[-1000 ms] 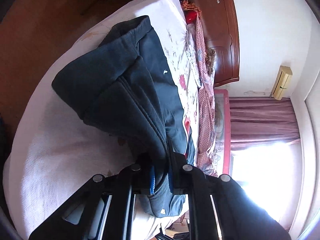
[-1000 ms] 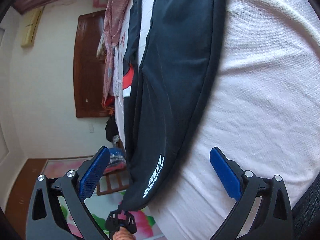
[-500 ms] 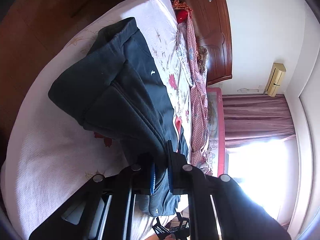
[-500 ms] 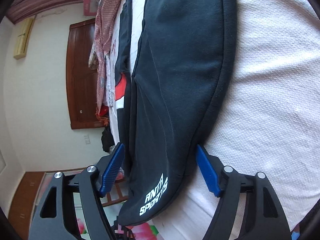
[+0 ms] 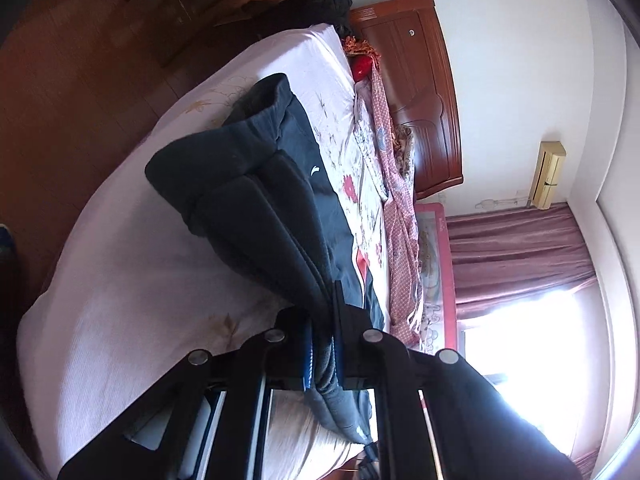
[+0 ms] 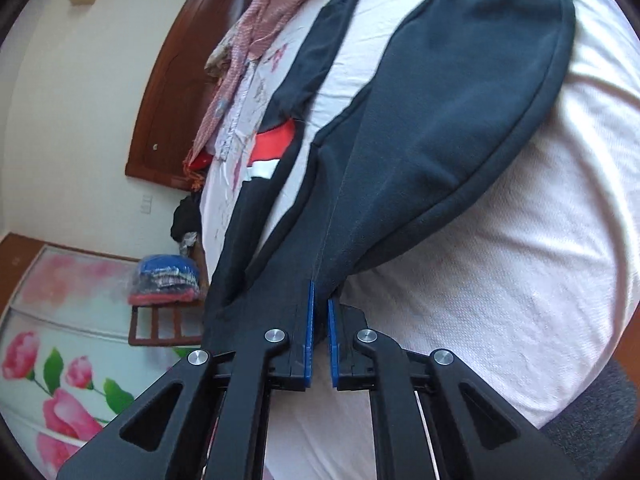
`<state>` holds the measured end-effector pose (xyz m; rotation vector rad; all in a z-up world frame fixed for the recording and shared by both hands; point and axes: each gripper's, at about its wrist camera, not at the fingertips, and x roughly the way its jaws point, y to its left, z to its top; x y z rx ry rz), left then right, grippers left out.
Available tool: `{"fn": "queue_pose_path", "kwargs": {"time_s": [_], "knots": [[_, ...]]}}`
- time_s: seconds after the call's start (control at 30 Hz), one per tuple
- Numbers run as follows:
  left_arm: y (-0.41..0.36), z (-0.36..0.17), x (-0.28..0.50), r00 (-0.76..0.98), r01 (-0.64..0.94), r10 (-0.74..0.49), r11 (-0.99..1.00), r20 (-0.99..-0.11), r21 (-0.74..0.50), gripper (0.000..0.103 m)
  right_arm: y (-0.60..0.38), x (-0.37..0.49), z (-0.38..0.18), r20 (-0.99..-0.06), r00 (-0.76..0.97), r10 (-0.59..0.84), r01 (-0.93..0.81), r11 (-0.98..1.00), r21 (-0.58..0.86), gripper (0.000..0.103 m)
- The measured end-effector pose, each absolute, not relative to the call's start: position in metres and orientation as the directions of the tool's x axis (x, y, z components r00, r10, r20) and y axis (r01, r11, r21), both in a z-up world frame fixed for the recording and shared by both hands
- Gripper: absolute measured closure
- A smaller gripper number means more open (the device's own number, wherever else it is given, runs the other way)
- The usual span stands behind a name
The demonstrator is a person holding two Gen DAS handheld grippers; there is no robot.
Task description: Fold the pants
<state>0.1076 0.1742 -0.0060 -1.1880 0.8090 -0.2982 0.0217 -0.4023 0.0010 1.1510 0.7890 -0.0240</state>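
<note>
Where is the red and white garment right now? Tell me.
In the right wrist view the red and white garment lies left of centre on the bed, tucked under the dark pants, below the pink patterned cloth.

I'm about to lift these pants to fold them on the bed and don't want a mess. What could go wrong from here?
1. The right gripper pinches only a thin edge of the pants; the heavy fabric may slip out when lifted.
2. The left gripper holds a thick bunch, so layers could shift unevenly.
3. Another dark garment lies right beside the pants and might get dragged along.
</note>
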Motion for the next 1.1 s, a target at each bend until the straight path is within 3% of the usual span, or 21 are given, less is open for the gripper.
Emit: {"fn": "queue_pose_path", "kwargs": {"time_s": [0.2,0.4,0.43,0.53,0.57,0.63,0.67,0.7,0.73,0.9,0.93,1.0,1.07,1.1], "knots": [[0.169,0.004,0.030,0.659,-0.214,-0.603,0.423,-0.450,-0.881,0.097,-0.415,-0.014,0.013,-0.611,0.687,0.394,0.387,0.513,0.766,0.098],[0.162,-0.009,-0.017,0.590,-0.274,-0.596,0.485,-0.544,-0.830,0.098,-0.415,-0.041,-0.022,-0.662,0.626,0.413,0.445,0.508,0.738,0.098],[0.159,-0.012,-0.022,0.573,-0.279,-0.599,0.499,-0.559,-0.821,0.103,-0.414,-0.042,-0.027,-0.675,0.622,0.397,0.453,0.522,0.723,0.098],[0.148,-0.011,-0.030,0.503,-0.249,-0.565,0.630,-0.654,-0.736,0.103,-0.411,-0.038,-0.047,-0.732,0.580,0.358,0.518,0.531,0.670,0.097],[0.146,-0.009,-0.029,0.495,-0.214,-0.585,0.634,-0.642,-0.743,0.103,-0.408,-0.036,-0.049,-0.755,0.554,0.351,0.540,0.539,0.647,0.094],[0.142,-0.005,-0.021,0.478,-0.180,-0.584,0.665,-0.655,-0.725,0.095,-0.401,-0.038,-0.041,-0.750,0.570,0.337,0.528,0.549,0.648,0.094],[0.146,-0.004,-0.017,0.503,-0.198,-0.557,0.670,-0.661,-0.716,0.074,-0.398,-0.039,-0.037,-0.741,0.578,0.340,0.527,0.537,0.658,0.091],[0.153,-0.007,-0.015,0.533,-0.217,-0.558,0.637,-0.636,-0.740,0.041,-0.396,-0.039,-0.035,-0.726,0.583,0.365,0.519,0.520,0.679,0.084],[0.156,-0.010,-0.015,0.551,-0.246,-0.533,0.632,-0.643,-0.735,0.031,-0.392,-0.038,-0.033,-0.704,0.592,0.392,0.502,0.504,0.703,0.069],[0.161,-0.041,-0.001,0.511,-0.414,-0.499,0.572,-0.700,-0.709,0.025,-0.377,-0.037,-0.012,-0.695,0.590,0.411,0.435,0.564,0.702,0.067],[0.163,-0.048,0.000,0.522,-0.411,-0.538,0.522,-0.662,-0.748,0.025,-0.375,-0.037,-0.010,-0.674,0.598,0.433,0.416,0.551,0.723,0.067],[0.162,-0.056,0.003,0.505,-0.443,-0.525,0.523,-0.685,-0.728,0.025,-0.369,-0.039,-0.003,-0.677,0.602,0.423,0.397,0.577,0.713,0.067],[0.163,-0.058,0.013,0.554,-0.411,-0.554,0.467,-0.622,-0.783,0.025,-0.362,-0.034,0.003,-0.678,0.596,0.430,0.373,0.599,0.708,0.067],[0.161,-0.057,0.023,0.553,-0.407,-0.531,0.500,-0.642,-0.765,0.025,-0.360,-0.033,0.004,-0.672,0.599,0.437,0.367,0.596,0.714,0.067]]}}
